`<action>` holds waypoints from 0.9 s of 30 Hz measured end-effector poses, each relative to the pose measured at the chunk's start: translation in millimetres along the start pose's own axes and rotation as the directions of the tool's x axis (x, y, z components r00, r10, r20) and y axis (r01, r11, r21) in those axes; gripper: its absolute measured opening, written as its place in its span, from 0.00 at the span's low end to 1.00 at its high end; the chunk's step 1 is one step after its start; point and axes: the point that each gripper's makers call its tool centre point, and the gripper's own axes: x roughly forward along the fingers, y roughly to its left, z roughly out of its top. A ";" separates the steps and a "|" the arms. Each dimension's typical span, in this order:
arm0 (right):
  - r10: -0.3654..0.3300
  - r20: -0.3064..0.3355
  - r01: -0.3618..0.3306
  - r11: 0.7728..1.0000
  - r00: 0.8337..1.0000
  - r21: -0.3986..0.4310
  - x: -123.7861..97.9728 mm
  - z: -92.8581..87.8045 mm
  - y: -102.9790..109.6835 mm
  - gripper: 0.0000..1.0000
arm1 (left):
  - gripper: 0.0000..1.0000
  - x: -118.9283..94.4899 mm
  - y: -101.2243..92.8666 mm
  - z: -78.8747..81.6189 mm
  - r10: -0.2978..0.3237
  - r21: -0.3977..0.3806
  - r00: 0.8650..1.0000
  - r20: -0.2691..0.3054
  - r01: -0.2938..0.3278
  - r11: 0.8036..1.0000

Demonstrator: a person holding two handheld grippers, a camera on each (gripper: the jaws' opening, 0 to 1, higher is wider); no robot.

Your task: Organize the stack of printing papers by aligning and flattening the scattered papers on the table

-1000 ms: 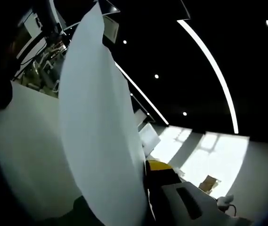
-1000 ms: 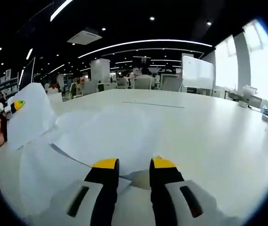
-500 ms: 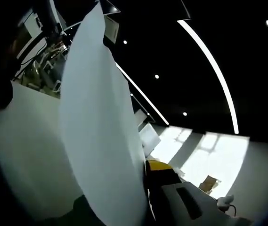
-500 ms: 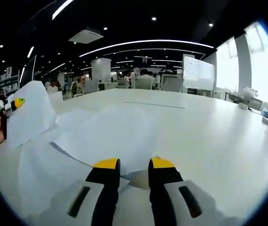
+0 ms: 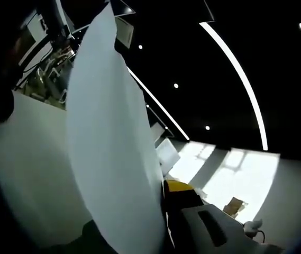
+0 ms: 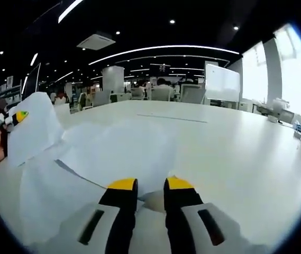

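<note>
Right claw (image 6: 144, 185) low at lower centre, narrowly parted, holding nothing, hovering at near edge of loose papers (image 6: 113, 153) on white counter (image 6: 235, 153).
Spread from claw toward centre left, long axis slanting up to the right. Left claw (image 6: 18, 117), at far left, pinched on raised sheet (image 6: 34, 135), nearer the lifted end. Same sheet (image 5: 113, 159) upright beside yellow tip (image 5: 178, 186) in left gripper view. Chairs, whiteboard (image 6: 221, 82) well beyond; nothing blocking.

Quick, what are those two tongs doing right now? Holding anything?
Left tongs: shut on a raised sheet of paper.
Right tongs: jaws close together over the papers on the table; whether they grip one cannot be told.
</note>
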 end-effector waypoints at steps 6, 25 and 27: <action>-0.012 0.011 0.012 1.000 1.000 -0.007 -1.9 1.2 -1.9 0.13 | 0.07 -0.2 0.0 -0.1 0.001 -0.003 1.000 0.000 -0.001 1.000; -0.033 0.072 0.032 0.999 0.997 0.026 -8.6 8.4 -9.9 0.05 | 0.07 0.1 -0.7 -1.0 0.002 0.000 1.000 0.001 -0.002 1.000; -0.033 0.078 0.031 0.999 0.996 0.030 -9.0 9.2 -10.3 0.04 | 0.07 0.1 -0.8 -1.0 0.002 0.000 1.000 0.001 -0.002 1.000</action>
